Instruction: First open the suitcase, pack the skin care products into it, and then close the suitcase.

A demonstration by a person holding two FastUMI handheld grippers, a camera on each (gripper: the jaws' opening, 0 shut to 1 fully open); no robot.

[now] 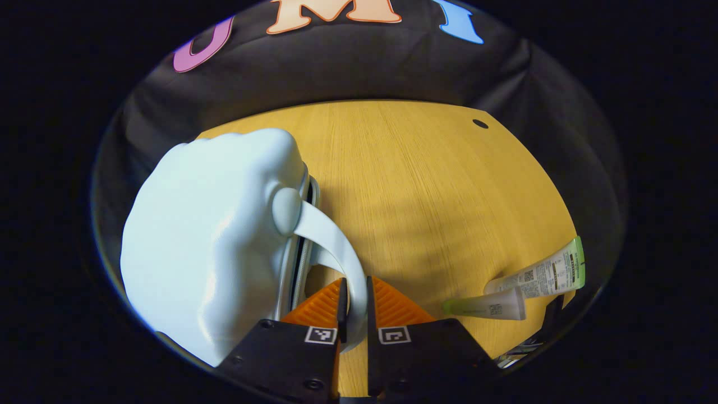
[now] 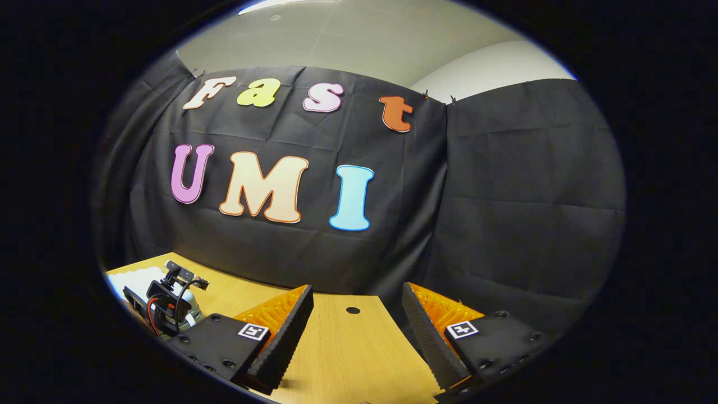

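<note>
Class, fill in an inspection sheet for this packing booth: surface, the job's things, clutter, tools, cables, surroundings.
Surface: wooden table with a small round hole.
Job's things: pale blue suitcase, zip partly open; two skin care tubes lying on the table near its edge.
Clutter: nothing seen.
Tools: left tool shut on the suitcase handle; right tool open, holding nothing, above the table.
Cables: red and black wires on the left tool's body, in the right gripper view.
Surroundings: black cloth wall, pale ceiling.
</note>
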